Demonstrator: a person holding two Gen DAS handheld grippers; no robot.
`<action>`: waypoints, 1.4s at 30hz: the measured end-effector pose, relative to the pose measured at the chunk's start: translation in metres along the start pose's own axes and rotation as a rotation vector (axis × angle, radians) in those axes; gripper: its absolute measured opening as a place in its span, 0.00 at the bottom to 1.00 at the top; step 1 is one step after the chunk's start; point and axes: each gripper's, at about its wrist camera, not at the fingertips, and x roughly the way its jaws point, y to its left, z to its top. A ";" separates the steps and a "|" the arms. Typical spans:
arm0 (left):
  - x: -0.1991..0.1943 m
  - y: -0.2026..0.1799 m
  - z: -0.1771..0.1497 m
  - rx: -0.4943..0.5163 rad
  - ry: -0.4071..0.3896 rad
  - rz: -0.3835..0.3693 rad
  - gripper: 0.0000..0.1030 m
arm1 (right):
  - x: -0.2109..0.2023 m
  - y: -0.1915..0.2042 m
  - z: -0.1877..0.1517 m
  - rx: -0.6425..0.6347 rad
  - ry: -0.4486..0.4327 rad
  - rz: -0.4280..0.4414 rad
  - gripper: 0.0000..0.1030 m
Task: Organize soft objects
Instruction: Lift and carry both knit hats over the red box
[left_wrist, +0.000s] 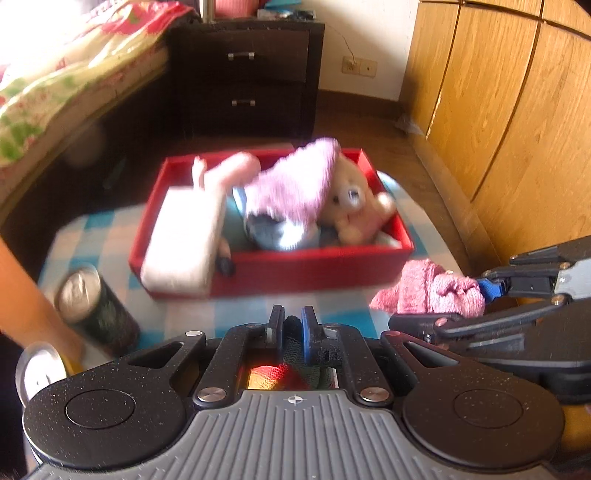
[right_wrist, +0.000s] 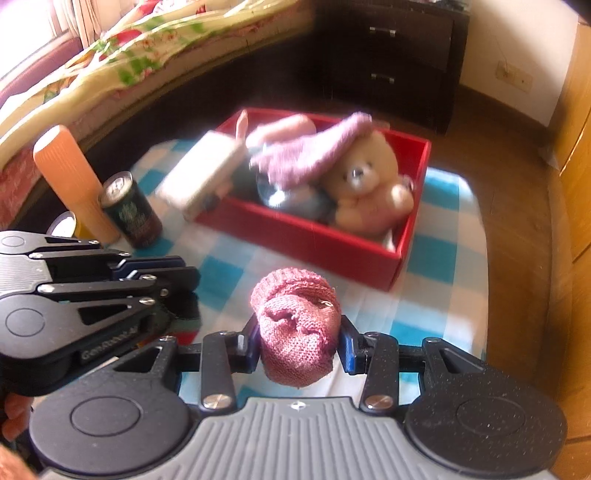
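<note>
A red box on the blue-and-white checked cloth holds a cream teddy bear, a purple knit piece, a white folded towel leaning over its left wall, a pink plush and something blue. My right gripper is shut on a pink knitted bundle, held above the cloth in front of the box. My left gripper is shut on a dark knit piece with red and yellow stripes.
Left of the box stand a dark green can, an orange ribbed cylinder and a yellow can. A bed, a dark nightstand and a wooden wardrobe surround the cloth. A person's forearm shows at left.
</note>
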 end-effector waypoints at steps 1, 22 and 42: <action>0.000 0.000 0.008 0.007 -0.004 0.007 0.05 | -0.001 0.000 0.006 -0.004 -0.007 -0.005 0.18; 0.063 0.011 0.135 0.061 0.017 0.124 0.06 | 0.041 -0.042 0.129 -0.006 0.004 -0.105 0.18; 0.117 0.041 0.139 -0.022 0.120 0.120 0.59 | 0.105 -0.048 0.144 0.013 0.121 -0.136 0.45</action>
